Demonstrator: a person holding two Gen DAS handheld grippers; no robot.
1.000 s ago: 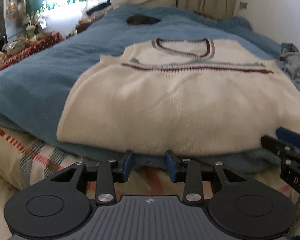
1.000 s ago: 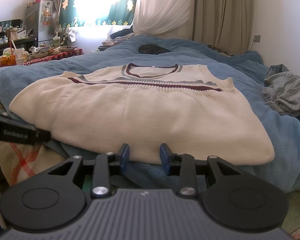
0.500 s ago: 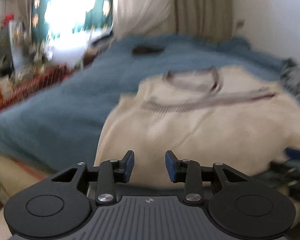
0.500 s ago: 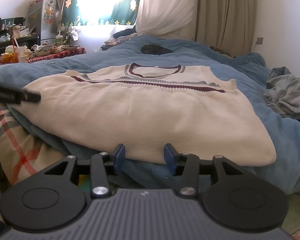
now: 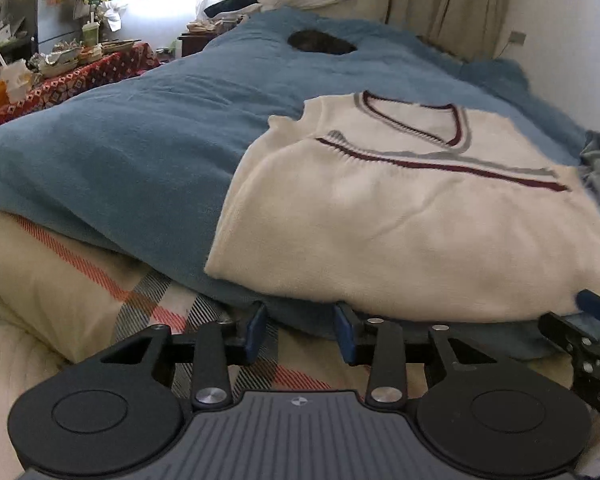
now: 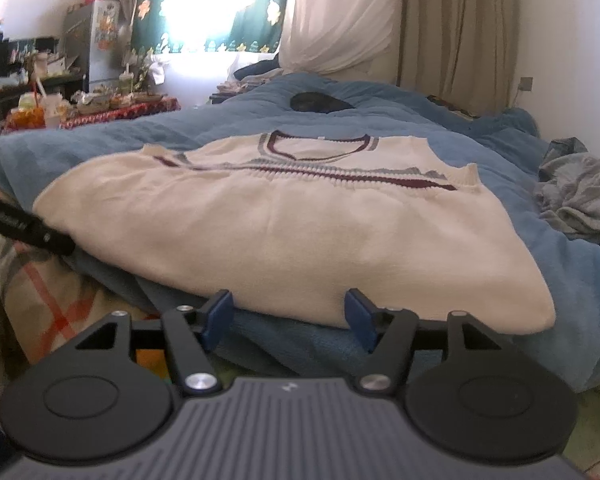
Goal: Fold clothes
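I am watching my right gripper (image 6: 288,314) whose jaws have just been opening wide, nothing between them, readying for the hem just ahead, while my left gripper (image 5: 300,330) is sliding leftward, narrower and empty. The cream knitted V-neck vest with maroon stripes (image 6: 284,220) is lying flat on the blue fleece blanket (image 5: 140,152), slightly rippled.
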